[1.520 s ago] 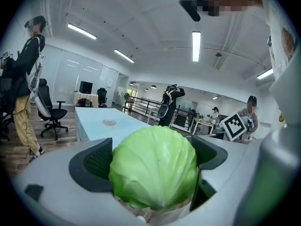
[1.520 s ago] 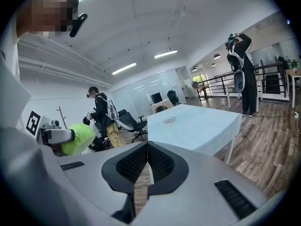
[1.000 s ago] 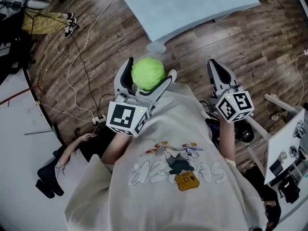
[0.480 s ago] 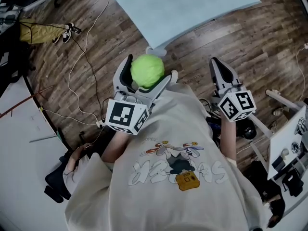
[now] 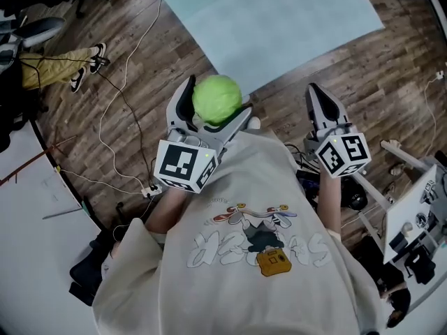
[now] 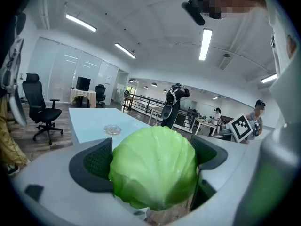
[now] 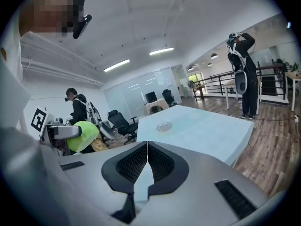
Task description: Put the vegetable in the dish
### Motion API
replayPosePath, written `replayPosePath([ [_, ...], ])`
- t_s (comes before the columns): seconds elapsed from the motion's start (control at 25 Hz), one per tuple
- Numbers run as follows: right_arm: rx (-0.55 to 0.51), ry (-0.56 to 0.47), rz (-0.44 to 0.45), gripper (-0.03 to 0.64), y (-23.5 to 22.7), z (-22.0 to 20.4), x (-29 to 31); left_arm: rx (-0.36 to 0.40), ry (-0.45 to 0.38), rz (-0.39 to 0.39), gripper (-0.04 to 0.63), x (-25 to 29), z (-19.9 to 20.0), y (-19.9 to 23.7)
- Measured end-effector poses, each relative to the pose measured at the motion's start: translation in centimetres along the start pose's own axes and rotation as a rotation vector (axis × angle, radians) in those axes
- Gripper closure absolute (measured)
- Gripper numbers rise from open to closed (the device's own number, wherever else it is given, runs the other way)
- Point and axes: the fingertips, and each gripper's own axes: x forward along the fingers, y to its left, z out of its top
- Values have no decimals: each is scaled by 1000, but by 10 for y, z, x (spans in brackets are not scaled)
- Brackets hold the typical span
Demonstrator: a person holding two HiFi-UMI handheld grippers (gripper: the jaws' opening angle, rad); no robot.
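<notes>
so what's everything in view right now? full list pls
cabbage: 1, light green, between the left tongs' jaws
table: 1, pale blue top, ahead of the person
dish: 1, clear, on the table
office chair: 1, black, left of the table
cables: several, white and black, on the wood floor at the left
bystanders: several, mostly dark clothes, beyond the table
left tongs: 1, grey with black pads, shut on the cabbage
right tongs: 1, same colours, jaws together, empty
T-shirt: 1, beige, printed, on the person
</notes>
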Motion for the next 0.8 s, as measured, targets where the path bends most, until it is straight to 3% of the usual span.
replayPosePath([
  [0.36, -33, -34, -48, 594, 24, 45, 72, 10, -31, -61, 64, 34, 37, 81],
  [0.8, 13, -79, -129, 594, 5, 60, 91, 57, 10, -116, 64, 76, 55, 109],
])
